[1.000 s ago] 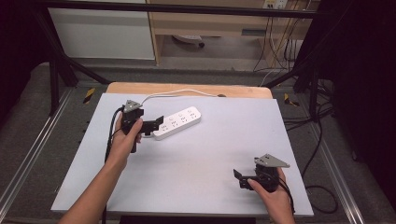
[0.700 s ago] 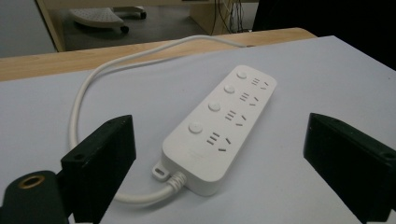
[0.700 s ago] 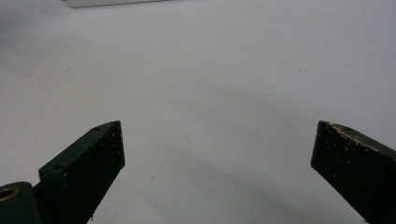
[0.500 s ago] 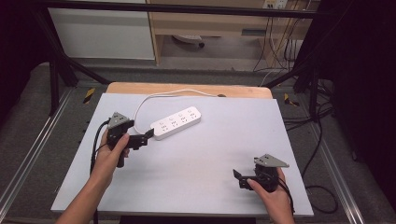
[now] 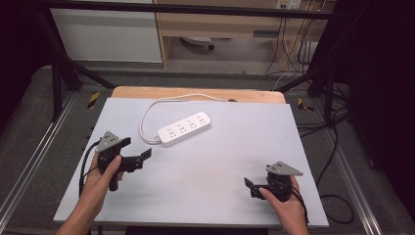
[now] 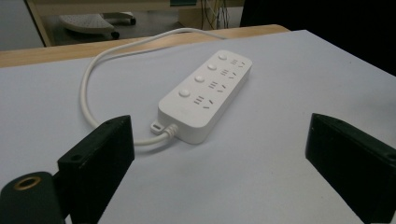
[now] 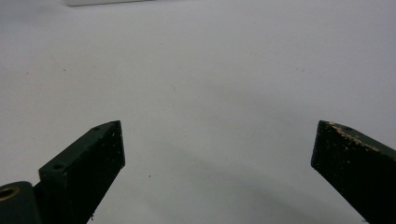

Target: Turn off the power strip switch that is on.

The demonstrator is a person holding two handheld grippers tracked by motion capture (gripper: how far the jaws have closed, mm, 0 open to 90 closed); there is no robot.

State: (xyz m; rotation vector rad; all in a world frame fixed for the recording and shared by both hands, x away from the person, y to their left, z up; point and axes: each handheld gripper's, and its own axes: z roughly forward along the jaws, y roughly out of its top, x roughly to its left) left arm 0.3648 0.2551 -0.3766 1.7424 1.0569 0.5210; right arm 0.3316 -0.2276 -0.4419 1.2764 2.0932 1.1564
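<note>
Left claw [image 5: 142, 157] has pulled back from the power strip [image 5: 184, 129] since a second ago: then it sat right at the strip's near end, now it is down toward the person's side of the counter [image 5: 220, 161], clear of the strip, nothing touching. Left hand [image 5: 105, 171] grips the handle, grey plate on top, black cable looping off to the left. Jaws stand wide apart with nothing between them; in the left gripper view [image 6: 219, 172] they frame bare counter, strip ahead of them.

Power strip is white, four outlets with four round buttons, lying flat on the pale grey counter, angled so its far end points up and right. It sits left of centre, toward the far half. In the left gripper view the power strip [image 6: 205, 95] has its cord end facing the camera. White cord [image 5: 147, 115] leaves the strip's near-left end, loops out to the left, then runs along the far wooden edge of the counter toward the right. Same cord [image 6: 91, 88] curves round the left side in the left gripper view.

Right claw [image 5: 250, 187] is at the near right of the counter, same spot as before, held by the right hand [image 5: 284, 198], well apart from the strip. Jaws wide apart, holding nothing; right gripper view [image 7: 217, 154] shows plain counter surface between them, with a thin white sliver at the top edge, too little to identify.
</note>
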